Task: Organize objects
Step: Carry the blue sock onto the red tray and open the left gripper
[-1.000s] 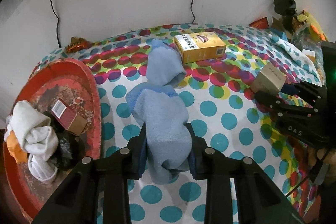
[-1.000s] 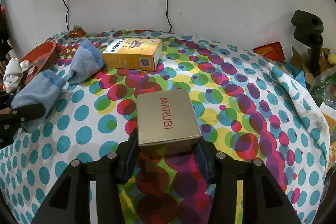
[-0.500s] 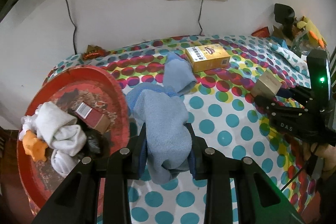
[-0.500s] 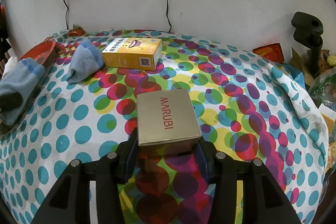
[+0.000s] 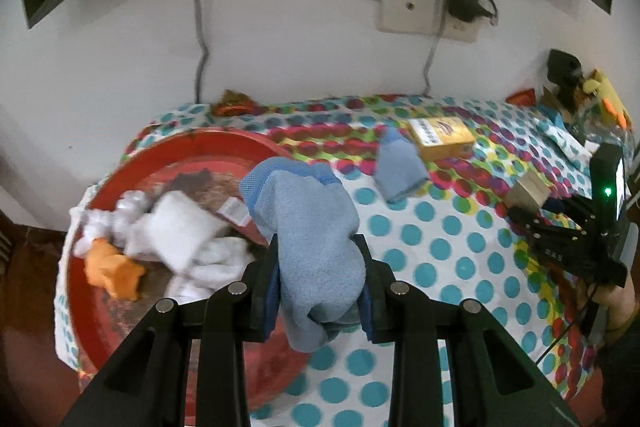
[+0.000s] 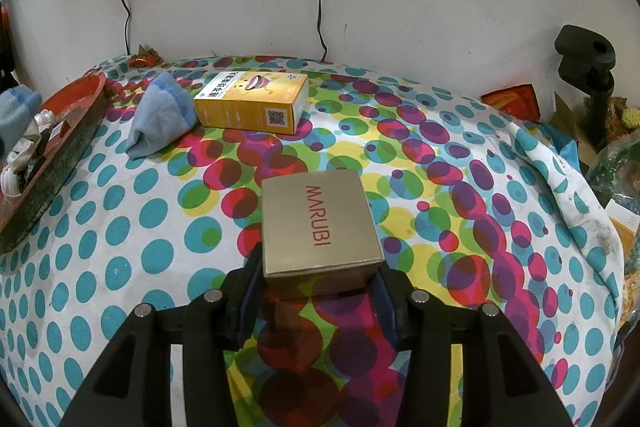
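1. Left claw is clamped on a light blue sock. The sock is bunched between the pads, its cuff sticks up past the tips and its toe end droops below them.
2. That sock hangs in the air over the near right edge of the red tray, not touching anything underneath.
3. Left of the left claw, inside the tray, there's a pile of white socks plus an orange bit. That part is pretty blurry, so I can't make out more.
4. Ahead and to the right of the left claw, a second blue sock lies on the polka-dot worktop, just beside a yellow box further back.
5. Right claw is gripping a tan MARUBI box by its near end. The box is level, lettering up, and sticks out ahead of the tips, lifted a little off the cloth with its shadow below.
6. From the right claw, the yellow box sits straight ahead toward the wall, and the loose blue sock touches its left end.
7. Far left of the right claw, you can see the tray's rim and a bit of the held sock at the frame edge.
8. In the left wrist view, the right claw with its box shows up well off to the right.
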The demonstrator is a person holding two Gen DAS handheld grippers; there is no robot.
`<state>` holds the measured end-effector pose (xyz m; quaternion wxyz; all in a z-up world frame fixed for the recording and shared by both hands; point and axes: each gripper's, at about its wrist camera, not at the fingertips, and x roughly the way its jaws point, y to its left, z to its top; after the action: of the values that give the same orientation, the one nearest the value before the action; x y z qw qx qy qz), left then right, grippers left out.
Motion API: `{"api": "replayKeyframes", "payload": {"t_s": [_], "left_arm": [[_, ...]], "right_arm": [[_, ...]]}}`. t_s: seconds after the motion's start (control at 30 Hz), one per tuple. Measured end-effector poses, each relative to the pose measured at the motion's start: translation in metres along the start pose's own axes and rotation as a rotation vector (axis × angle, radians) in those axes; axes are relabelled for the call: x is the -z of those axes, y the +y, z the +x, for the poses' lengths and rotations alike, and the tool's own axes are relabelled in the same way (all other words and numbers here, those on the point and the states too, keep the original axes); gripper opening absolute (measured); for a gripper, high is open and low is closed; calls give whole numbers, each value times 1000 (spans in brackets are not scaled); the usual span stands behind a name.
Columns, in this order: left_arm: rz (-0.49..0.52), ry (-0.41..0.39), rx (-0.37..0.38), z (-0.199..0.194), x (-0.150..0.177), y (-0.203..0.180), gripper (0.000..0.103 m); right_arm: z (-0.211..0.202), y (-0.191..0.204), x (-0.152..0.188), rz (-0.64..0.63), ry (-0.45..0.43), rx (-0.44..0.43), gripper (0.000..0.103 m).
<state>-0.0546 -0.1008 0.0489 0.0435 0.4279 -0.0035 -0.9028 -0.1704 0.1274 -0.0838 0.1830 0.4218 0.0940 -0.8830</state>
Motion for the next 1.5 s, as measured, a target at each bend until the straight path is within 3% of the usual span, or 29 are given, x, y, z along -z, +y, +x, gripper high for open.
{"api": "replayKeyframes", "payload": {"t_s": [0.53,1.0,1.5], "left_arm": [[-132,23,-102,-11,31,99,29],[-159,86,-119,14,64,123,29],[-156,101,-130,27,72,131,29]], "right_arm": [[-1,-1,0,-7,0,-6,49],[-3,-4,-1,-14,0,-5,49],[-4,-7,-1,-18,0,-8,49]]}}
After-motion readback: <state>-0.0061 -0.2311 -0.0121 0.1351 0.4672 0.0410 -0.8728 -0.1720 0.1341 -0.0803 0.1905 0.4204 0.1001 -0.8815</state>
